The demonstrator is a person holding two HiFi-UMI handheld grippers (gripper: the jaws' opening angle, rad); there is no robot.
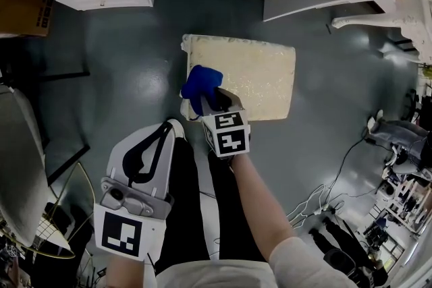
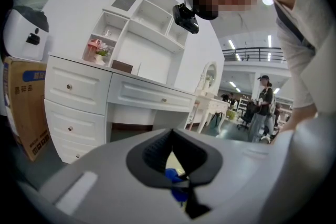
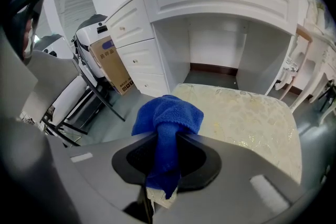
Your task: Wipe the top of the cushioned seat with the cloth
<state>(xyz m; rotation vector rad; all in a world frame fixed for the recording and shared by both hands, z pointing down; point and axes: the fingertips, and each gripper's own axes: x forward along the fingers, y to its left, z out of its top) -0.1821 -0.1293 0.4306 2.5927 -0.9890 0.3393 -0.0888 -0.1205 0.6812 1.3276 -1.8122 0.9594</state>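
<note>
Lower left, the left tongs (image 1: 177,126) sit closed and empty over bare floor (image 1: 135,57). At centre, the right tongs (image 1: 208,98) clamp the one blue cloth (image 1: 200,83) at the single cushioned seat's (image 1: 260,77) lower-left edge. Open floor flanks both seat sides.

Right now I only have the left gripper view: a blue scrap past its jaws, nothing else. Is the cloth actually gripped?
Observer: Yes. The right gripper is shut on the blue cloth; a bunch sticks out past its jaws.
Operator: Over the seat?
Observer: In the head view it is over the cushioned seat at its left edge, toward the near corner. I cannot tell if it touches.
Operator: And my gripper?
Observer: The left gripper is short of the seat, over the grey floor beside the person's leg.
</note>
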